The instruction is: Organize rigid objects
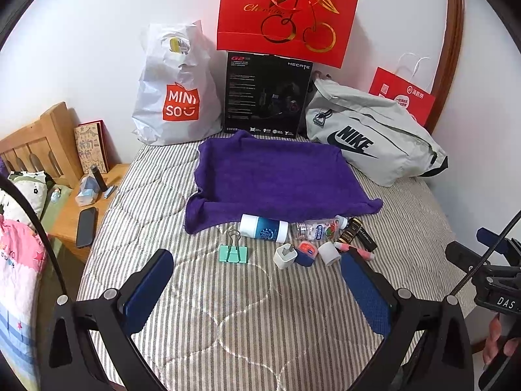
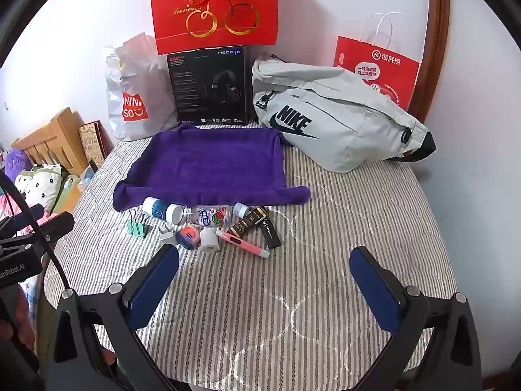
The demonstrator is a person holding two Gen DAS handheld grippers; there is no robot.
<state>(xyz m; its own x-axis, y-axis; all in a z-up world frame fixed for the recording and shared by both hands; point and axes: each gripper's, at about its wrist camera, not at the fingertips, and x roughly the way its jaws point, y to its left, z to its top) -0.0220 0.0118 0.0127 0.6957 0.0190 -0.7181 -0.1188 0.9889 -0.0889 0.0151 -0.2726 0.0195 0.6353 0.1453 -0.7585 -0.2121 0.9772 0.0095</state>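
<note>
Two open grippers hovered over a striped quilt (image 2: 325,228) that covered a bed, each tilted downward with nothing between its blue pads. Against the white wall at the far edge stood a red cherry gift bag (image 1: 286,13), a white Miniso bag (image 1: 176,91), a black headset box (image 1: 267,94), a grey Nike bag (image 2: 329,114) and a smaller red paper bag (image 2: 377,71). A purple towel (image 1: 276,179) lay spread flat in front of them, at the middle of the quilt.

Along the towel's near edge sat a tight cluster of small rigid things: a white and blue bottle (image 1: 263,229) on its side, a clear bottle (image 2: 211,216) beside it, a dark box (image 2: 260,228), a pink pen (image 2: 242,239), a white roll (image 2: 209,240), a white charger plug (image 1: 284,255), a small orange and blue tin (image 1: 307,251) and a green binder clip (image 1: 233,251).

The left gripper (image 1: 257,280) sat just short of this cluster, with the clip and the plug ahead between its spread jaws. The right gripper (image 2: 263,277) was also short of the cluster, which lay ahead and toward its left finger, the pen nearest. Neither gripper touched anything.
</note>
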